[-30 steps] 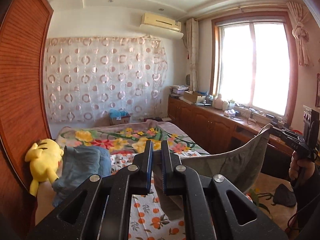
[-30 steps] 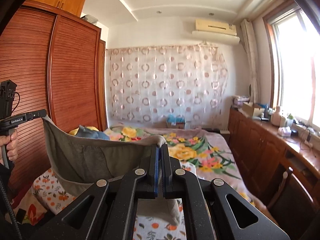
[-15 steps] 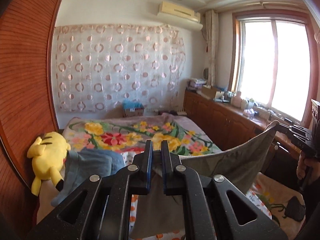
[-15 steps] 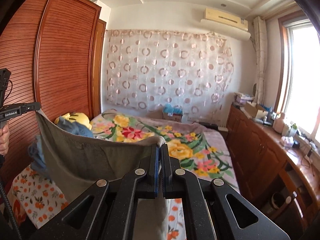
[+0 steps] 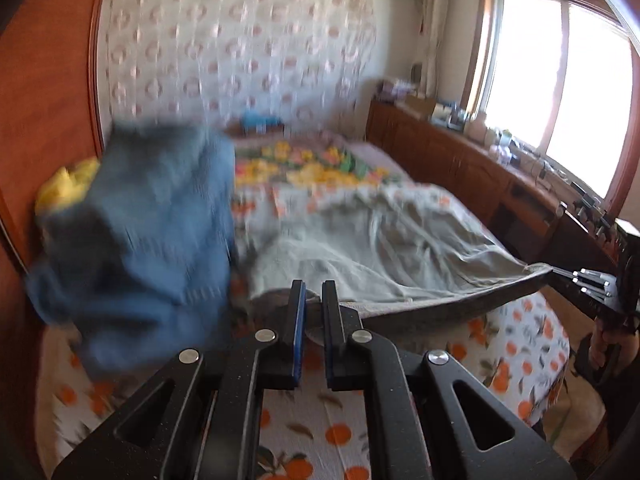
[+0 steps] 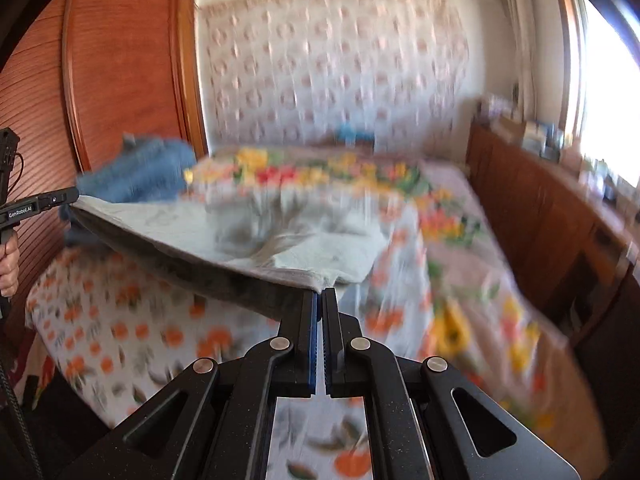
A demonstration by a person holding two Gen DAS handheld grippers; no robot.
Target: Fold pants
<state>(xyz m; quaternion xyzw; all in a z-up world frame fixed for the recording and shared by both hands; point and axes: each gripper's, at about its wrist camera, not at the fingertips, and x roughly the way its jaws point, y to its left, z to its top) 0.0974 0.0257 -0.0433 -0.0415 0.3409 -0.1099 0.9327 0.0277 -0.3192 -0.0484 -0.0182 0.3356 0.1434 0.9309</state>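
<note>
Nearby, blue garment point(image 5: 136, 232) beside pants point(image 5: 372, 248).

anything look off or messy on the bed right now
The grey pants lie rumpled on the bed, far end bunched in wrinkles, near edge held taut between the left gripper and right gripper. A crumpled blue garment is heaped beside them.

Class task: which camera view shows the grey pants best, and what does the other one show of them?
The left wrist view: the grey pants lie spread across the bed, creases fairly sharp, edge stretched between both tools. The right wrist view shows the same pants blurred, mostly the near edge and its shadowed underside.
</note>
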